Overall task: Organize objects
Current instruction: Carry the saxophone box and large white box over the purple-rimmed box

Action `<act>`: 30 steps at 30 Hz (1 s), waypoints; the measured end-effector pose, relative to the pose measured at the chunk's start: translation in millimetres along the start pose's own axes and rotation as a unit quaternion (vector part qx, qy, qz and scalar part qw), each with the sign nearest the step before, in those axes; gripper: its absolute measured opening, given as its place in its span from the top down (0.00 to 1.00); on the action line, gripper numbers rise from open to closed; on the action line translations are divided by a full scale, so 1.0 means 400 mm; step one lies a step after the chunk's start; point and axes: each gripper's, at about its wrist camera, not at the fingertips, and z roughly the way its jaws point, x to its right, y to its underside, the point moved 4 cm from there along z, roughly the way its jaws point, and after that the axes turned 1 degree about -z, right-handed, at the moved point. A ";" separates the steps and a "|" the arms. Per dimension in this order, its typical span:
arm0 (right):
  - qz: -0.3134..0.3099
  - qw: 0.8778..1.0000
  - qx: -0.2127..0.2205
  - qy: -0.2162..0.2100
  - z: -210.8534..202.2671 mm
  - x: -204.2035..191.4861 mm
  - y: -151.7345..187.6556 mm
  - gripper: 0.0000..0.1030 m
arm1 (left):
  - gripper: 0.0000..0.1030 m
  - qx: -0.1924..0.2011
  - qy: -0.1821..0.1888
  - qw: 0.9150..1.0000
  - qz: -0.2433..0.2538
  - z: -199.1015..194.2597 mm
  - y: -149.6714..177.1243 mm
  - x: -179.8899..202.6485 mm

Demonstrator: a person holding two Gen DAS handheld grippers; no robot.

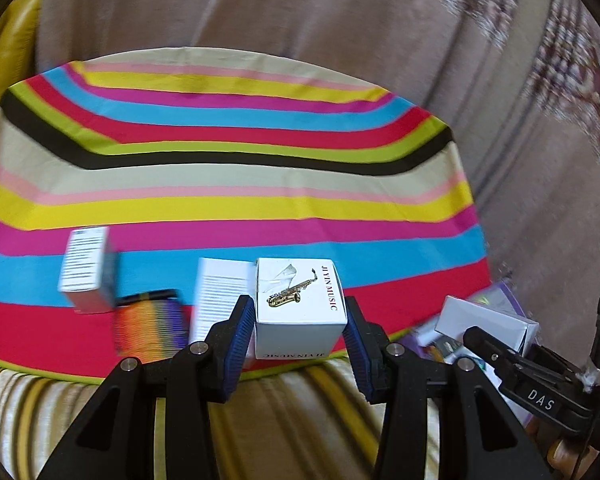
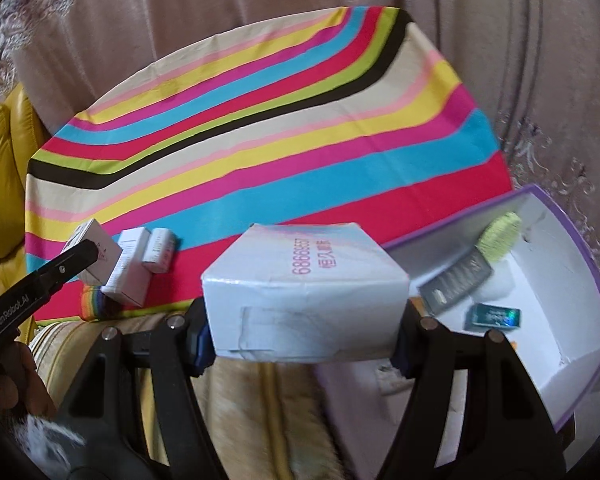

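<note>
Presently both jaws hold boxes, the left gripper (image 1: 300, 316) a saxophone carton (image 1: 300, 308), the right gripper (image 2: 304, 316) a creased white box (image 2: 304, 292) whose soft walls may buckle and slip.

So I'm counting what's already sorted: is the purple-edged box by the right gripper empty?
No: the purple-edged box holds a green comb-like item, a dark flat packet and a small teal packet.

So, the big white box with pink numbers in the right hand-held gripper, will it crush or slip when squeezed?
The white box is probably thin cardboard: its front face already shows creases, so it may dent. The right hand-held gripper spans its width, so it likely holds, though the glossy surface might slip.
</note>
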 end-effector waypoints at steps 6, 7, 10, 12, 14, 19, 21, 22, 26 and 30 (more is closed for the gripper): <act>0.027 0.999 -0.003 0.024 -0.029 0.096 0.024 0.32 | 0.56 -0.022 0.032 0.999 0.035 0.036 0.017 0.105; 0.030 0.999 -0.002 0.030 -0.034 0.112 0.027 0.32 | 0.56 -0.026 0.037 0.998 0.040 0.042 0.020 0.120; 0.046 0.998 -0.006 0.049 -0.045 0.169 0.042 0.32 | 0.56 -0.039 0.054 0.996 0.053 0.062 0.030 0.166; 0.059 0.996 -0.012 0.061 -0.046 0.211 0.058 0.32 | 0.56 -0.045 0.061 0.995 0.062 0.069 0.036 0.193; 0.068 0.995 -0.015 0.071 -0.047 0.240 0.065 0.32 | 0.56 -0.051 0.070 0.994 0.071 0.077 0.043 0.221; 0.084 0.992 -0.018 0.094 -0.054 0.305 0.074 0.32 | 0.56 -0.069 0.090 0.989 0.093 0.093 0.064 0.279; 0.089 0.990 -0.019 0.105 -0.058 0.326 0.077 0.32 | 0.56 -0.074 0.099 0.988 0.098 0.097 0.068 0.296; 0.093 0.990 -0.019 0.109 -0.059 0.336 0.078 0.32 | 0.56 -0.076 0.103 0.986 0.102 0.099 0.071 0.307; 0.103 0.987 -0.018 0.126 -0.065 0.375 0.080 0.32 | 0.56 -0.084 0.115 0.983 0.115 0.106 0.085 0.341; 0.108 0.984 -0.013 0.144 -0.077 0.401 0.073 0.32 | 0.52 -0.095 0.134 0.978 0.127 0.118 0.098 0.374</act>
